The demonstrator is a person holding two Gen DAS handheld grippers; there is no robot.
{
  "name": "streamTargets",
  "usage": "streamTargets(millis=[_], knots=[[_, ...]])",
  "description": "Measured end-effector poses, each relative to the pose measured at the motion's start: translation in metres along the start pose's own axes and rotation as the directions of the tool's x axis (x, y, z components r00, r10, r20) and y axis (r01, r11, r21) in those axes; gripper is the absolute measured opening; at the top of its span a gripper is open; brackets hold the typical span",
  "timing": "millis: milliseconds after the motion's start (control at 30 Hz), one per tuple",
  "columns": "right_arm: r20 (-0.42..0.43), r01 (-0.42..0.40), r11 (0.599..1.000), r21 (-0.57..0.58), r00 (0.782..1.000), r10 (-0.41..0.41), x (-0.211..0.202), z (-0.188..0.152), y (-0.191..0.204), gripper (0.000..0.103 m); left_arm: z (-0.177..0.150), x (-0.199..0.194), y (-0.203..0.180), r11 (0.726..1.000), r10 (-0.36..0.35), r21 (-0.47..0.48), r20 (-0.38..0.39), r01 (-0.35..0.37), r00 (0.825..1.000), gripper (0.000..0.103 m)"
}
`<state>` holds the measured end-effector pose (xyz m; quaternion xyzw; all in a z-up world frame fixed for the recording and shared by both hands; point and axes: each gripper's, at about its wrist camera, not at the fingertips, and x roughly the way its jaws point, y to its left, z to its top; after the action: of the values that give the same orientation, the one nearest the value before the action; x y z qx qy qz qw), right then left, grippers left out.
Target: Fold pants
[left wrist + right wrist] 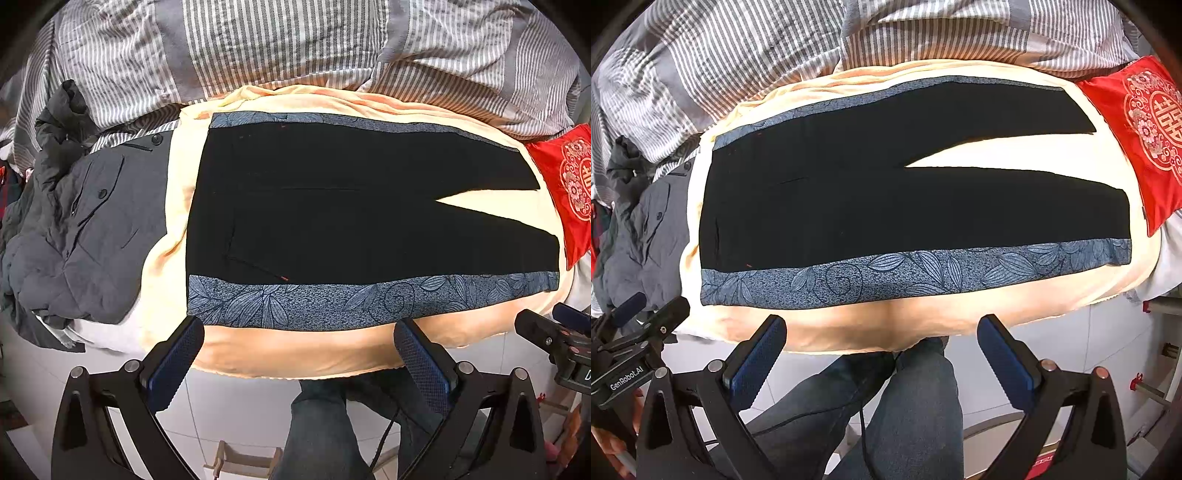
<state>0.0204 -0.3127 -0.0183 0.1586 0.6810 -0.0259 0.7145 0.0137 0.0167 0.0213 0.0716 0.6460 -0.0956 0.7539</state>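
Observation:
Black pants [332, 206] with blue leaf-patterned side bands lie flat and spread on a cream blanket [295, 350], waist to the left, the two legs parted toward the right. They also show in the right wrist view [886, 192]. My left gripper [298, 328] is open and empty, hovering just off the near edge of the bed below the near patterned band [332, 301]. My right gripper [882, 326] is open and empty, also just off the near edge, below the band [923, 273].
A grey jacket [85, 236] is heaped at the left of the pants. A red embroidered cushion [1145, 133] lies at the right by the leg ends. A striped duvet [277, 48] lies behind. The person's legs [905, 406] stand on the tiled floor below.

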Motion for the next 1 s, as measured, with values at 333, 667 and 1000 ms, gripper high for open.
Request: streamTargets(millis=[333,667,1000], knots=[[-0.001,0.002,1.000,0.009,1.000,-0.002,0.0000,0.0008,-0.0025,0.103,0.0017,0.0018,-0.0001,1.000,-0.003,0.005,-0.004,0.003,1.000,0.103],[-0.008,0.005,1.000,0.003,1.000,-0.005,0.0024,-0.0015,0.0001,0.103,-0.0015,0.0043,0.0006,1.000,-0.007,-0.002,-0.010,0.007,1.000,0.103],[0.002,0.001,1.000,-0.003,1.000,-0.001,0.0020,-0.0016,-0.0002,0.103,-0.0025,0.0052,-0.0032,1.000,0.004,0.013,-0.013,-0.004,1.000,0.103]])
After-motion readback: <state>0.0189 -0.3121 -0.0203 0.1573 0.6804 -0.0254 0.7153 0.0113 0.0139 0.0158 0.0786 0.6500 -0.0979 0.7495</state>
